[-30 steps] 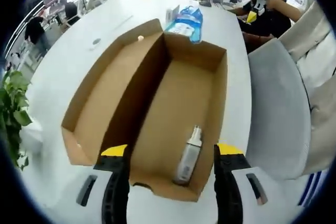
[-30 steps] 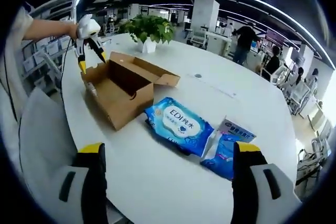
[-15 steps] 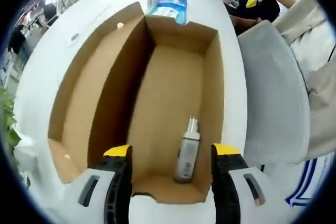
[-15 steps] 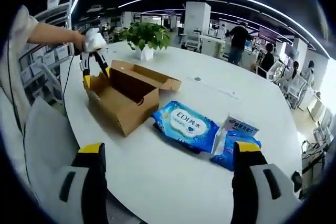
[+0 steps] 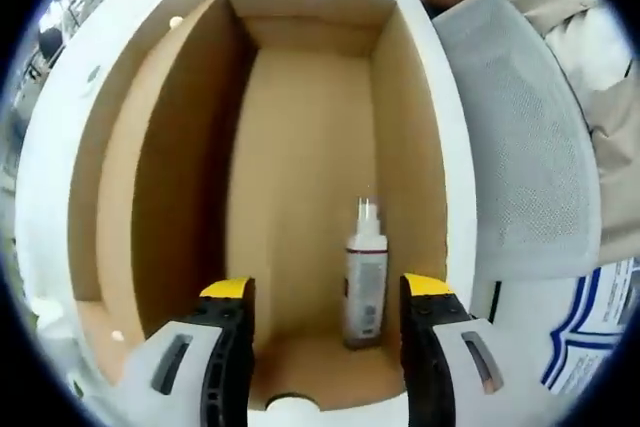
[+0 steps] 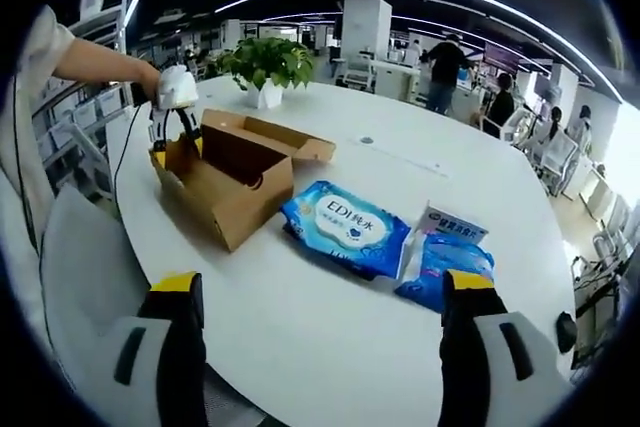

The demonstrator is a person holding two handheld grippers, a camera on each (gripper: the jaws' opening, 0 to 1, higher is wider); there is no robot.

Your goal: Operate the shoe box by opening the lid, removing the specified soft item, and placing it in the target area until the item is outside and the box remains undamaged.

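One spray bottle (image 5: 366, 275) lay inside the open cardboard shoe box (image 5: 300, 197), near the box's near end and close to its right wall as the left gripper view showed it, nozzle pointing toward the far end. Compared with a second earlier, that view had closed in on the box: the brown interior took up far more of the picture, the bottle sat higher between the jaws, and the potted plant that was at the left edge had slipped out of sight. The left gripper (image 5: 326, 292) hung over the near end of the box with its yellow-tipped jaws spread wide, one on each side of the bottle and gripping nothing. In the right gripper view the same left gripper (image 6: 172, 119), held by a person's hand, had dropped from above the box corner down into the box's far end. The lid (image 6: 268, 135) stood folded back on the white table (image 6: 330, 317). The right gripper (image 6: 315, 292) hovered well apart from the box, its jaws also parted wide and empty. Just beside the box lay a blue wet-wipes pack (image 6: 345, 229), and beyond it a smaller blue packet (image 6: 450, 265) touching a small carton (image 6: 452, 223). A potted plant (image 6: 262, 65) stood on the table behind the box, and a grey chair back (image 5: 530, 137) stood close against the table edge beside the box.
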